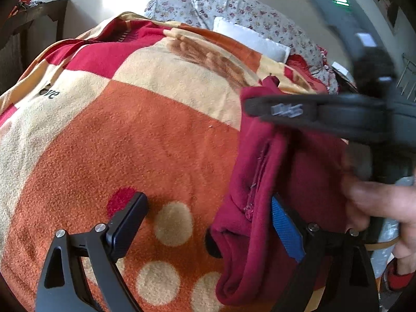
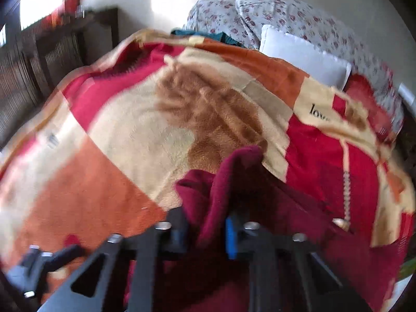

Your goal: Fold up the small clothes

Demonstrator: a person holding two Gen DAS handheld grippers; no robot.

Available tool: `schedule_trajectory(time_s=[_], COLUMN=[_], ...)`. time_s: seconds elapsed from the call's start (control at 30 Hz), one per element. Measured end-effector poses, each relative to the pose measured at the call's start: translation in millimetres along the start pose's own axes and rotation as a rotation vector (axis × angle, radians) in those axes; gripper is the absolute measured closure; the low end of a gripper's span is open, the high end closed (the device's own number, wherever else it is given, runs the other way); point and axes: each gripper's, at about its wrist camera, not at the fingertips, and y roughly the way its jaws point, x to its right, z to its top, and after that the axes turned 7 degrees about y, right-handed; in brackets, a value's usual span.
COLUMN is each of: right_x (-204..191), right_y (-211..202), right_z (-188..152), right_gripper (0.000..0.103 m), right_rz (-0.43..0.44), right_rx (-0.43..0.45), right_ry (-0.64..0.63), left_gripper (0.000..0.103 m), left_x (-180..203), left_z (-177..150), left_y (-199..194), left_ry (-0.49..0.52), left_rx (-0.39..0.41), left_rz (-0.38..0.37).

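right gripper [image 1: 249,106] motion-blurred, maroon garment [image 1: 260,208] cut off below

Black tongs [image 1: 205,223], blue pads [image 1: 286,230], silver screws, bare hand [image 1: 379,202]

Fuzzy fleece blanket [image 1: 145,140], matt maroon garment [image 1: 260,182]

Both wrist cameras look steeply down, close over the blanket [image 1: 130,143]; both share its far pillows [image 2: 299,49].
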Motion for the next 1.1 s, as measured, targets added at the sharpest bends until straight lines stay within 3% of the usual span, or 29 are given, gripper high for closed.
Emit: schedule_trajectory(time_s=[0.3, 0.33, 0.37, 0.4, 0.43, 0.53, 0.73, 1.1], right_x=[23, 24, 26, 28, 31, 41, 66, 134], right_y=[-27, -29, -34, -37, -40, -52, -93, -163], right_z=[-7, -8, -11, -12, -14, -19, -28, -49], right_gripper=[0.085, 0.085, 0.085, 0.085, 0.086, 0.086, 0.086, 0.086], right_rz=[0.127, 0.132, 0.141, 0.148, 0.154, 0.169, 0.165, 0.120], right_rx=[0.052, 0.057, 0.064, 0.068, 0.072, 0.087, 0.125, 0.219], right_ry=[0.093, 0.095, 0.098, 0.103, 0.110, 0.119, 0.115, 0.165], left_gripper=[0.011, 0.015, 0.023, 0.056, 0.068, 0.075, 0.079, 0.081], left_x=[27, 29, 32, 34, 36, 44, 70, 174], left_z=[-4, -4, -5, -6, -6, -8, -5, -7], left_y=[2, 3, 2, 2, 4, 1, -28, -74], left_ry=[0.136, 0.154, 0.167, 0.172, 0.176, 0.204, 0.212, 0.365], left_rx=[-0.010, -0.018, -0.021, -0.027, -0.050, -0.045, 0.008, 0.045], left_rz=[-0.067, -0.079, -0.108, -0.133, -0.175, -0.164, -0.154, -0.186])
